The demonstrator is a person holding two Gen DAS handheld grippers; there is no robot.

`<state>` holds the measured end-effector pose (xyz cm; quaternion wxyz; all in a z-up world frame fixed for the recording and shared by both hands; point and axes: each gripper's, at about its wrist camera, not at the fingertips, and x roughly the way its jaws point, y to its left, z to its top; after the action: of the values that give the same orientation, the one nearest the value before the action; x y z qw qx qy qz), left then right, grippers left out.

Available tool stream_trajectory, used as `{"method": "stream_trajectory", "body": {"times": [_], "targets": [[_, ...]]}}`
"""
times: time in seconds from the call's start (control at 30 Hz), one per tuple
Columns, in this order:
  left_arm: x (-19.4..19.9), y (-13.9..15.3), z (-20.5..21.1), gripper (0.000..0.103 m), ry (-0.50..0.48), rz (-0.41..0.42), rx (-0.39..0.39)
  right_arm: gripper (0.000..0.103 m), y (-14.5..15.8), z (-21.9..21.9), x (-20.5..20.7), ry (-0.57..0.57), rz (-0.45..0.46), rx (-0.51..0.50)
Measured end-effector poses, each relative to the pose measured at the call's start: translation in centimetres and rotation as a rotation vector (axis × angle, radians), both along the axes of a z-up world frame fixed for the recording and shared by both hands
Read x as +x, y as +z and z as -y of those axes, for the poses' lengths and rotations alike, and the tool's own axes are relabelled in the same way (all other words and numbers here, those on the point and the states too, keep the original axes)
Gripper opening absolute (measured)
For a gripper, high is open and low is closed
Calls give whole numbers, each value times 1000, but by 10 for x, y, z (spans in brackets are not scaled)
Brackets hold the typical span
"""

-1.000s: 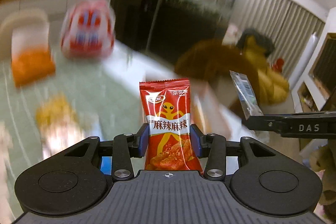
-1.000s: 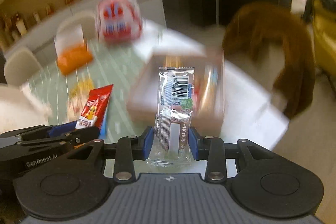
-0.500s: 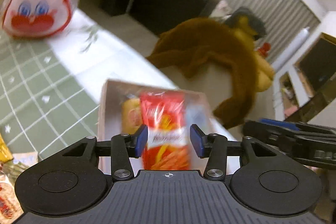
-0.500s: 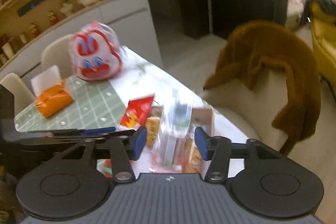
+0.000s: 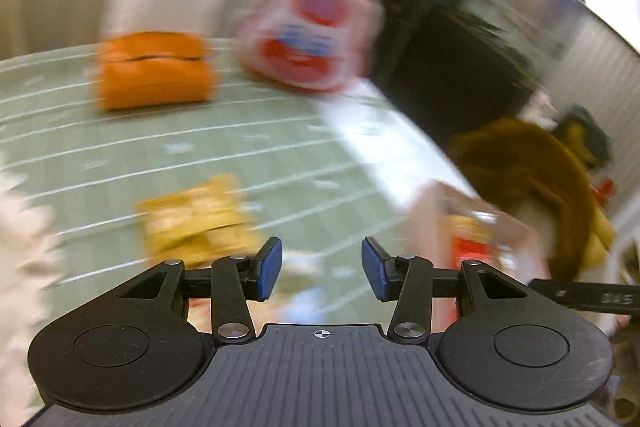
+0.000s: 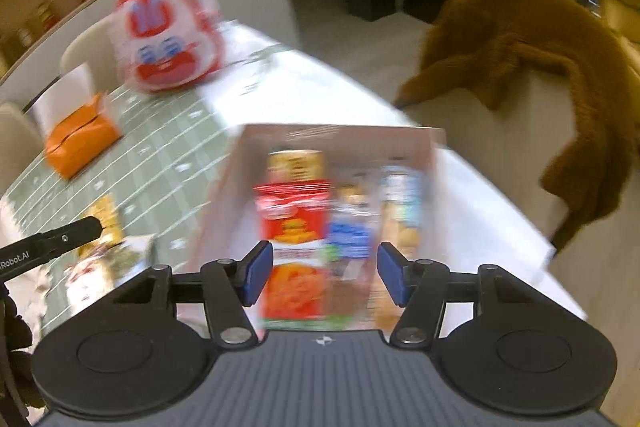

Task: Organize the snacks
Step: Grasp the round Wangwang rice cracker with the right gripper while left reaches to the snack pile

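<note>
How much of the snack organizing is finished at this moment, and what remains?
Done: the cardboard box already contains several packets, with the red snack packet on top. In hand: nothing; the left gripper and right gripper are both open and empty. Left: the yellow packet and at least one more blurred packet lie on the green tablecloth, outside the box.

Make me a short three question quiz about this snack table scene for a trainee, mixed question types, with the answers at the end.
1. True or false: the left tongs are shut on a packet.
2. The red snack packet lies: A) on the green tablecloth B) in the cardboard box C) on the chair.
3. Fill in: the right tongs are ____ above the box.

Key: 1 false, they are open and empty; 2 B; 3 open.
</note>
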<state>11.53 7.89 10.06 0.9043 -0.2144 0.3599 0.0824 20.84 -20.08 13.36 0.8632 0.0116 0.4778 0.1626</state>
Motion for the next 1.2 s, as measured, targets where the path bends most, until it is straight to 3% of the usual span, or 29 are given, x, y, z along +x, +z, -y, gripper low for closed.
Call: {"method": "stream_trajectory", "body": {"times": [0.13, 0.23, 0.37, 0.5, 0.63, 0.73, 0.77, 0.87, 0.9, 0.97, 1.03, 1.2], "targets": [[-29, -14, -36, 49, 78, -68, -1, 74, 0, -57, -20, 100, -11, 6], [-53, -30, -54, 49, 93, -117, -3, 79, -10, -99, -37, 183, -68, 49], [-75, -40, -65, 49, 82, -147, 14, 79, -30, -156, -50, 213, -148, 65], [-87, -51, -74, 50, 61, -155, -27, 79, -40, -205, -54, 257, -100, -1], [-93, -58, -77, 49, 43, -155, -40, 80, -57, -229, -44, 262, -119, -69], [-96, -58, -78, 49, 38, -149, -54, 80, -62, -223, -41, 251, -141, -33], [-96, -57, -78, 49, 38, -144, -57, 78, -61, -219, -42, 258, -147, -26], [-96, -55, -77, 49, 32, -130, -59, 60, -55, -214, -48, 319, -124, -41], [-95, -54, -77, 49, 28, -125, -60, 49, -52, -209, -50, 328, -121, -43], [-93, -53, -76, 49, 22, -113, -63, 38, -49, -198, -51, 314, -136, -33], [-90, -53, -75, 49, 21, -108, -57, 18, -52, -188, -50, 294, -160, -48], [-72, -52, -62, 49, -39, -111, 7, 18, -58, -167, -57, 254, -151, -54]]}}
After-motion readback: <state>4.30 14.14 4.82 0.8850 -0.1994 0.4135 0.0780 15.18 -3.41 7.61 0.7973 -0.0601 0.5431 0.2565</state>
